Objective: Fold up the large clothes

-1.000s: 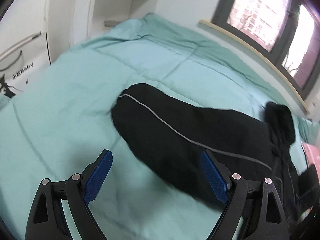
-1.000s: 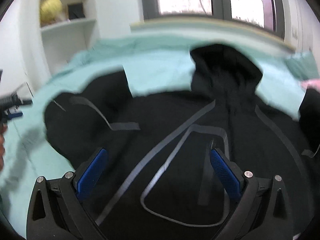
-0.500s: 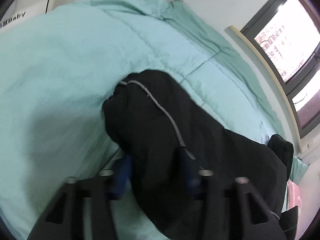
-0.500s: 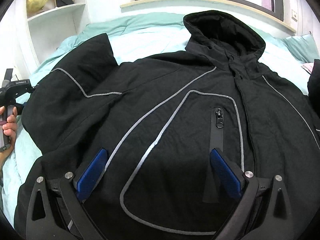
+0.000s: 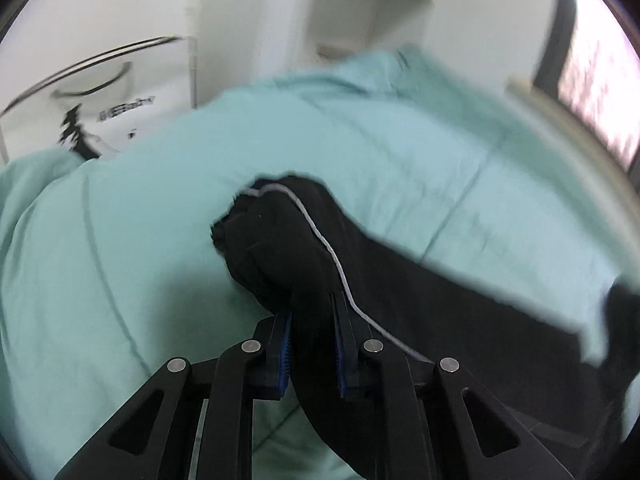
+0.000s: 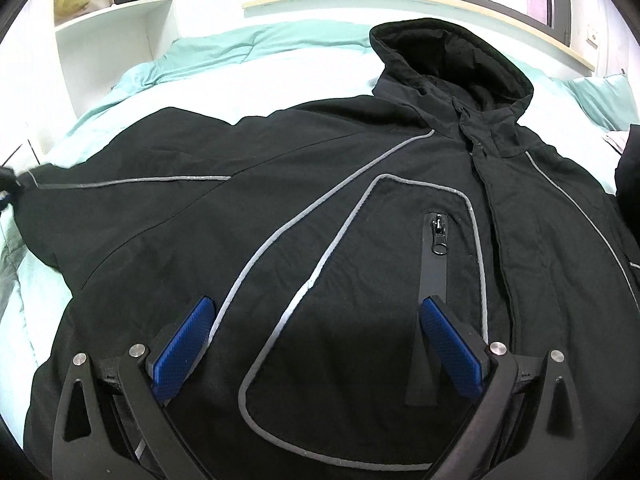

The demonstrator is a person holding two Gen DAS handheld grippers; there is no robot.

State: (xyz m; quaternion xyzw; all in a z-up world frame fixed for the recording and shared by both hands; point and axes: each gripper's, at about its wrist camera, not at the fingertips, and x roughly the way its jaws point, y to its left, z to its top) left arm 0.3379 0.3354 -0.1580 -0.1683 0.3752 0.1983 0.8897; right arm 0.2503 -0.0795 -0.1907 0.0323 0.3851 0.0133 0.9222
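A black hooded jacket [image 6: 320, 208] with grey piping lies front-up on a teal bed, hood [image 6: 452, 60] at the far side. My left gripper [image 5: 312, 320] is shut on the jacket's sleeve [image 5: 288, 240] near the cuff, and the sleeve end is bunched and lifted off the bedcover. My right gripper [image 6: 316, 340] is open and empty, low over the jacket's lower front, with the chest pocket zip [image 6: 438, 232] just beyond its right finger. The sleeve stretches to the left edge of the right wrist view [image 6: 80, 200].
The teal bedcover [image 5: 400, 152] spreads around the jacket. White shelves [image 6: 116, 16] with a yellow ball stand at the far left. A window sill [image 6: 400, 0] runs behind the bed. A white panel with black print [image 5: 100, 112] stands left of the bed.
My left gripper moved onto the sleeve, shut on it and lifted its end. The sleeve is pulled out straighter to the left. My right gripper has stayed open over the jacket front.
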